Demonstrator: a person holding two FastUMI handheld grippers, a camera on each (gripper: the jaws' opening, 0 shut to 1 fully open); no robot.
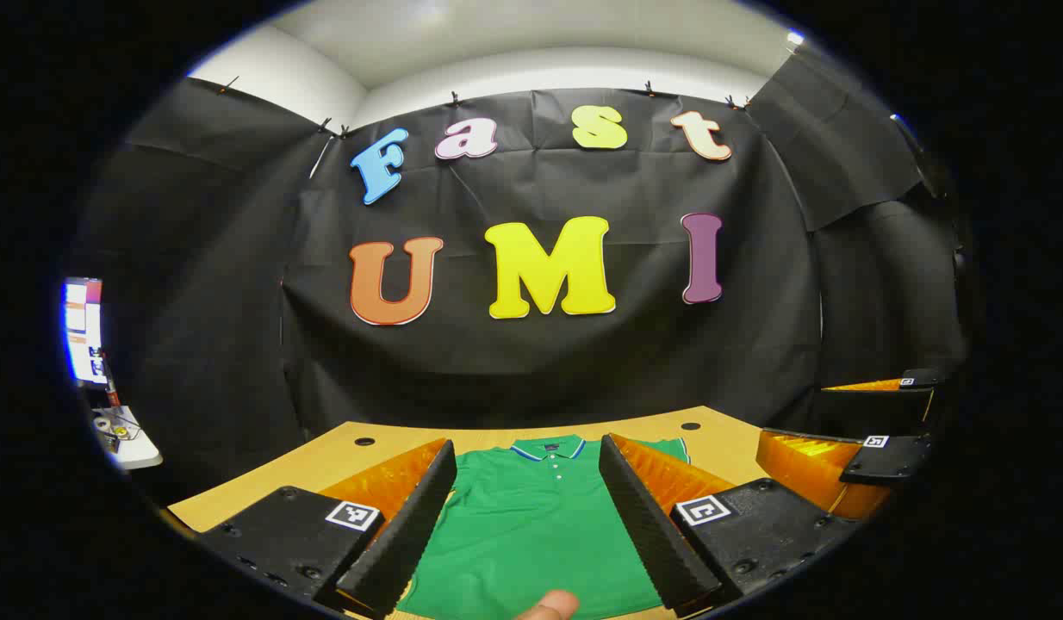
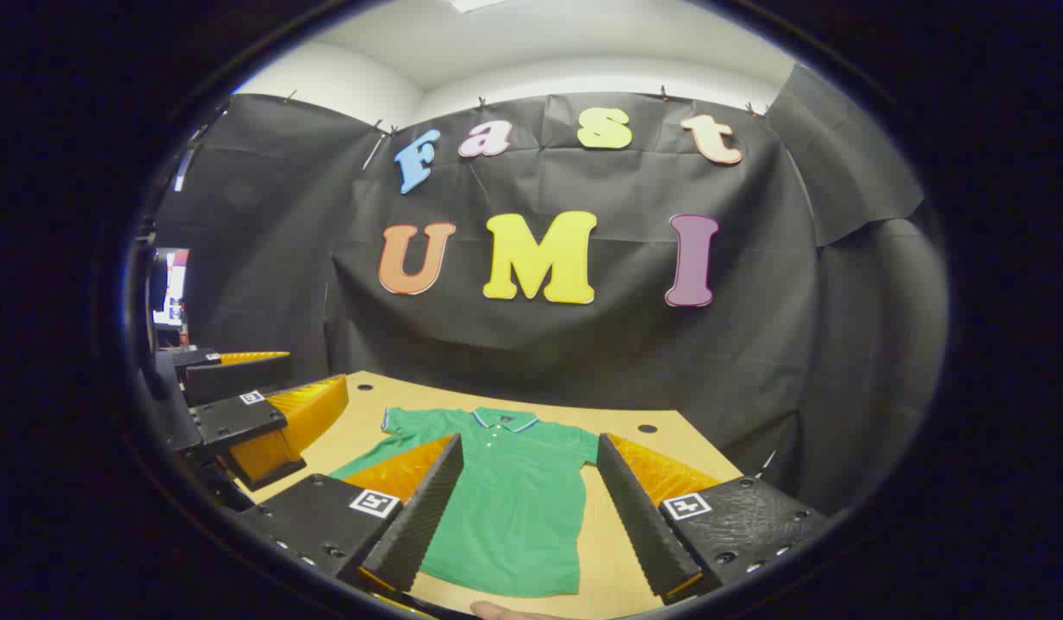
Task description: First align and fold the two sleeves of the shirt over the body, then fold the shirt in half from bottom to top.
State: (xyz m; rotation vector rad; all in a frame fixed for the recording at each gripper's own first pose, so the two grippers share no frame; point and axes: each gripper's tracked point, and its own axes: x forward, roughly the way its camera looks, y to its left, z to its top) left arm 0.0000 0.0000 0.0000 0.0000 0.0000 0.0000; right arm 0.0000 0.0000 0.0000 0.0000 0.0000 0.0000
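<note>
As shirt (image 2: 514, 508) lies flat — grippers apart, raised

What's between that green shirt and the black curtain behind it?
In the right gripper view, just bare wooden table with a small dark hole lies between the shirt and the curtain.

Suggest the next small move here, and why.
Probably lower both grippers toward a sleeve each. The green shirt lies flat on the table, collar far, sleeves unfolded, and the left gripper and right gripper hover open, holding nothing.
</note>
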